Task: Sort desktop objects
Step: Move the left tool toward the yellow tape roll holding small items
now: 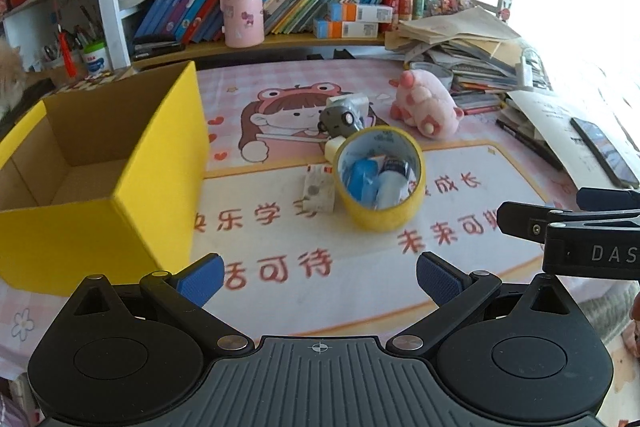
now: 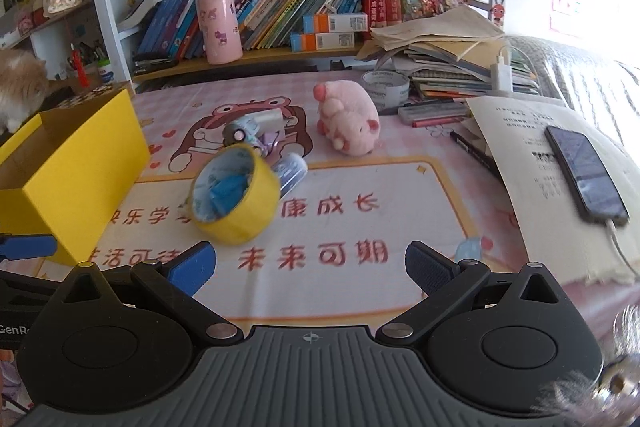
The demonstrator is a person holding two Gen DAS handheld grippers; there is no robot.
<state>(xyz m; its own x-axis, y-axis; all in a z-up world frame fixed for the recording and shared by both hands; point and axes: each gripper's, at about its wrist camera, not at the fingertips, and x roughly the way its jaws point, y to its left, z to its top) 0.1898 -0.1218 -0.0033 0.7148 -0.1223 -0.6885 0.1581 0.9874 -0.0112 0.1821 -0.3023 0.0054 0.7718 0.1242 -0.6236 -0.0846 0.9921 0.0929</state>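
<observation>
both my tongs are spread wide and pinching nothing: the left gripper (image 1: 320, 277) low in the frame's middle, the right gripper (image 2: 310, 265) likewise. i judge the next pick is the yellow tape roll (image 1: 379, 179), centre of the left view, tilted on its edge over a small pile of bits, its hollow showing a blue item. i'd straddle one wall of the ring, one finger inside, one outside, and close gently so it doesn't roll. the yellow box (image 1: 100, 187) sits open at the left, near. a pink plush pig (image 2: 348, 119) lies behind, apart.
</observation>
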